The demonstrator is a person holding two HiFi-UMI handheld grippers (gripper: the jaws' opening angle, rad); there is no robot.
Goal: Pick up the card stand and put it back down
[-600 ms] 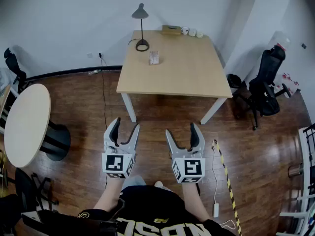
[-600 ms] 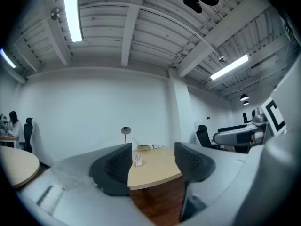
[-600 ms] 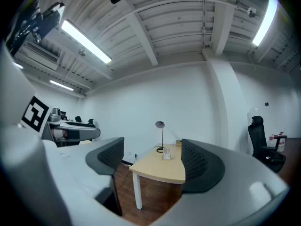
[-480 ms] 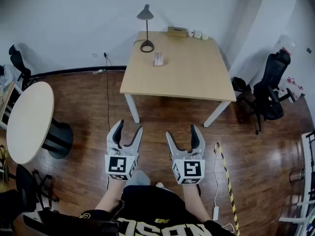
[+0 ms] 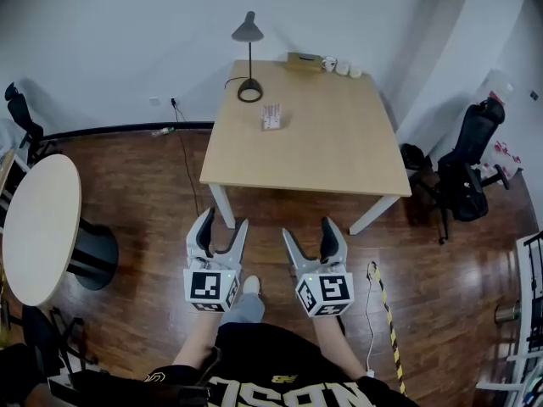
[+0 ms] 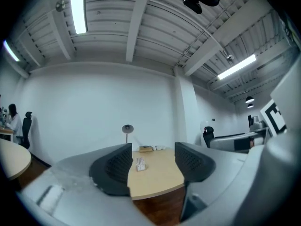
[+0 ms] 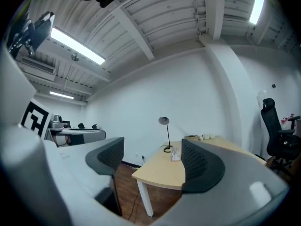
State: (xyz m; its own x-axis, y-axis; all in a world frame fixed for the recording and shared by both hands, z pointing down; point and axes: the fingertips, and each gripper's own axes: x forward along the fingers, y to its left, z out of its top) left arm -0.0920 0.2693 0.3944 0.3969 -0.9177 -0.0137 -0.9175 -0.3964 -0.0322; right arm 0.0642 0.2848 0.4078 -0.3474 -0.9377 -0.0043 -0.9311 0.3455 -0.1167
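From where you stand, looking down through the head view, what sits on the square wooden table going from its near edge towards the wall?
Near edge of the table → card stand → desk lamp → wooden box at the far edge by the wall.

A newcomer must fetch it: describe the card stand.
Find the rectangular wooden table by the white wall, then the desk lamp at its far left corner. The card stand is the small pale upright holder this side of the lamp's base, standing alone, unlike the box and cups along the far edge.
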